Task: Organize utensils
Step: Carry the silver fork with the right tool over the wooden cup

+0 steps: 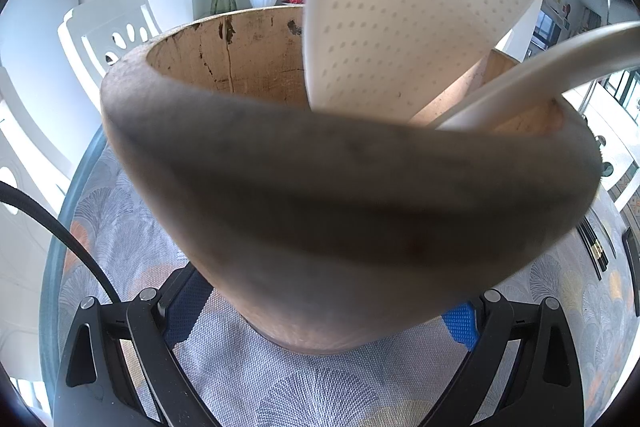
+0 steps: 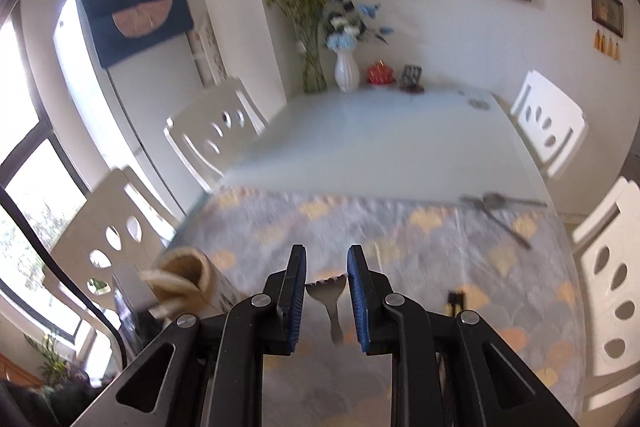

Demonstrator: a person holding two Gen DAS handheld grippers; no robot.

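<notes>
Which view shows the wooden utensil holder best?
The left wrist view: the wooden utensil holder fills the frame, rim and inside visible. The right wrist view shows it only small and blurred at lower left.

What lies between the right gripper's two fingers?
In the right wrist view, a metal fork shows in the gap of the right gripper; neither blue pad visibly touches it, and whether it is held cannot be told.
</notes>
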